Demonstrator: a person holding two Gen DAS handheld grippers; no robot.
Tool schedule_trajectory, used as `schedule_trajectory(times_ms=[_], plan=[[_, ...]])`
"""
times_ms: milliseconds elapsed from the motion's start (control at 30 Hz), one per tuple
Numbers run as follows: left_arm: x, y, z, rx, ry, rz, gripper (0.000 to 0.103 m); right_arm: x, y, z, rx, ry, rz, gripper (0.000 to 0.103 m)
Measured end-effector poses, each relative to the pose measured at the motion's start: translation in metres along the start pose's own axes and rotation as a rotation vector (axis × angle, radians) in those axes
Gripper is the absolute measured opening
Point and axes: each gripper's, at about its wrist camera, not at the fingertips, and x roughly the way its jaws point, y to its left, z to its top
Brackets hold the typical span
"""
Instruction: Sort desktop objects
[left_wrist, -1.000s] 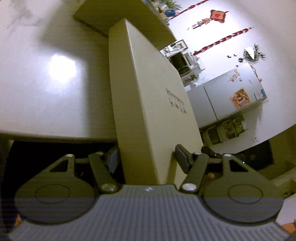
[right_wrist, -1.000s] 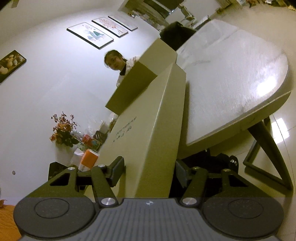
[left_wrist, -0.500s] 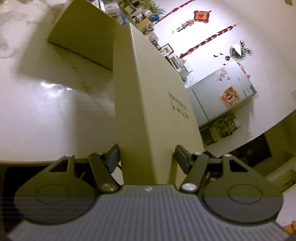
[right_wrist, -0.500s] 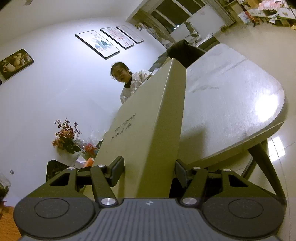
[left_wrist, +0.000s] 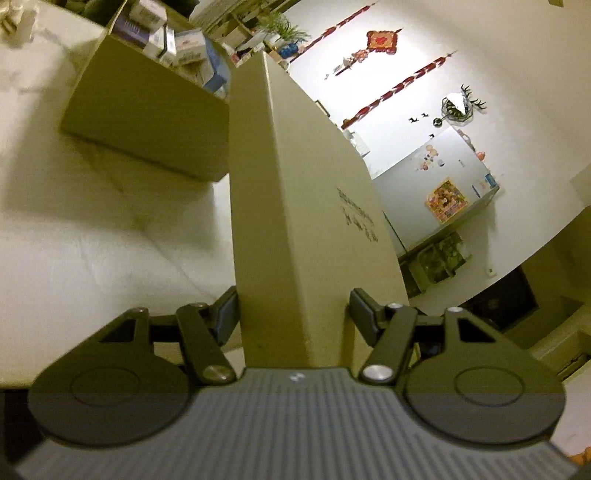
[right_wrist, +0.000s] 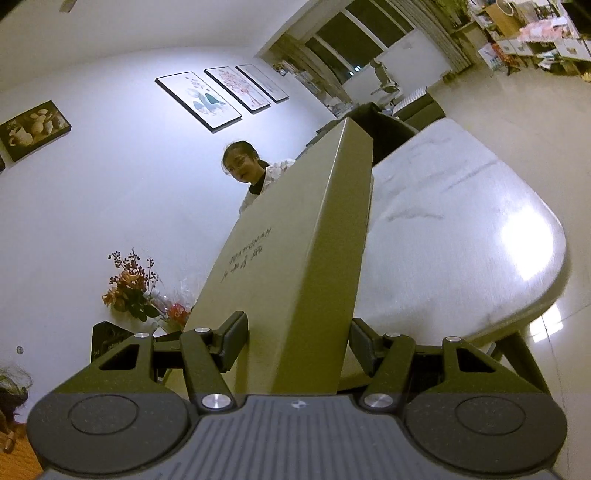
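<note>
A flat beige box with dark lettering on its broad face (left_wrist: 295, 221) stands on edge above the white marble table (left_wrist: 74, 240). My left gripper (left_wrist: 293, 314) is shut on one end of it, a pad against each broad face. In the right wrist view the same flat box (right_wrist: 295, 258) runs away from the camera, and my right gripper (right_wrist: 297, 339) is shut on its opposite end. The box's far end hides the other gripper in each view.
An open cardboard carton (left_wrist: 147, 122) holding several small packages sits on the table beyond the flat box. A person (right_wrist: 251, 173) stands behind the table (right_wrist: 461, 240), with a dark chair back beside them. A fridge (left_wrist: 443, 192) and a flower pot (right_wrist: 129, 291) stand by the walls.
Both grippers have risen with the flat box still held between them. The table's edge now sits lower in both views, and the carton's contents have come into sight.
</note>
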Motion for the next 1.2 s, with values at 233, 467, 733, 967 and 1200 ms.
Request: schedule_trajectory(times_ms=[233, 467, 733, 967, 1200], plan=[[-0.004, 0.002, 0.015, 0.003, -0.052, 0.009, 0.062, 0.013, 0.009, 0.018, -0.023, 0.004, 0.003, 0.063], [-0.008, 0.011, 0.033, -0.011, -0.106, 0.051, 0.062, 0.040, 0.005, 0.038, 0.017, 0.000, 0.023, 0.063], [-0.013, 0.020, 0.052, -0.021, -0.163, 0.079, 0.062, 0.080, -0.002, 0.057, 0.057, 0.014, 0.050, 0.063], [-0.017, 0.026, 0.073, -0.028, -0.202, 0.114, 0.062, 0.113, -0.004, 0.081, 0.057, 0.006, 0.081, 0.063], [-0.018, 0.034, 0.101, -0.030, -0.229, 0.147, 0.062, 0.152, -0.010, 0.109, 0.054, 0.015, 0.120, 0.063]])
